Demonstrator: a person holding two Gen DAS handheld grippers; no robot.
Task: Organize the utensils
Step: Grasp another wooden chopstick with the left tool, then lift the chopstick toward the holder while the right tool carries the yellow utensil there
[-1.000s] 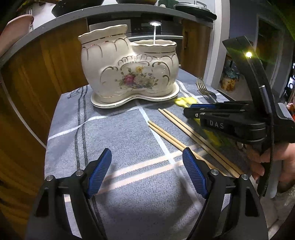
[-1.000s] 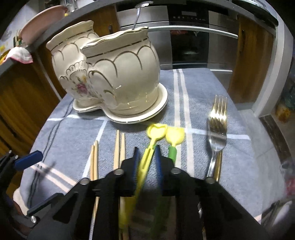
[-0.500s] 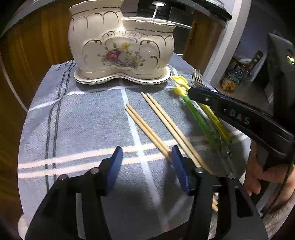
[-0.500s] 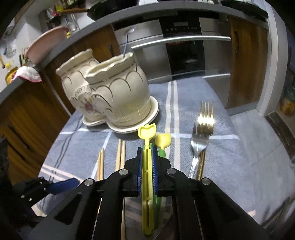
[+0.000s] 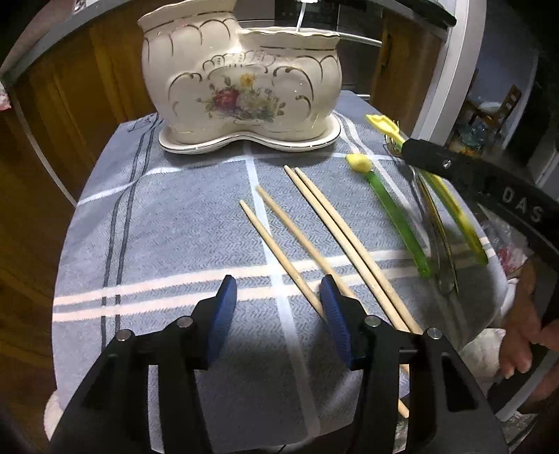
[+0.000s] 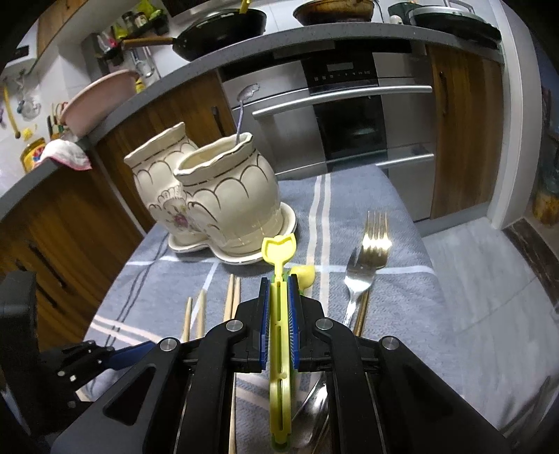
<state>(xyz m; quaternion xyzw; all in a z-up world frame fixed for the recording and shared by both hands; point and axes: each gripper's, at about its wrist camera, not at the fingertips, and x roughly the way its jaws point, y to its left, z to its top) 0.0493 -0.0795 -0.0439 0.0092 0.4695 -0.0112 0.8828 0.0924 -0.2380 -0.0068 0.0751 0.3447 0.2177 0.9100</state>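
A cream two-pot ceramic utensil holder [image 5: 241,87] [image 6: 227,199] stands at the back of a grey checked cloth, with a metal spoon [image 6: 244,104] standing in one pot. My right gripper [image 6: 279,290] is shut on a yellow plastic utensil [image 6: 279,251] and holds it lifted above the cloth; it also shows in the left wrist view [image 5: 436,181]. A green-handled plastic utensil [image 5: 394,209], a fork [image 6: 370,265] and several wooden chopsticks [image 5: 314,223] lie on the cloth. My left gripper [image 5: 276,304] is open and empty, low over the near ends of two chopsticks.
The cloth [image 5: 174,227] covers a small round table. Wooden cabinets [image 6: 52,244] and an oven [image 6: 349,115] stand behind it. A counter above holds pans [image 6: 216,28] and a pink bowl [image 6: 97,101]. The table edge drops off at the right.
My right gripper has closed on the yellow utensil and lifted it off the cloth. My left gripper has moved down and forward toward the chopsticks, with its jaws narrower than before.
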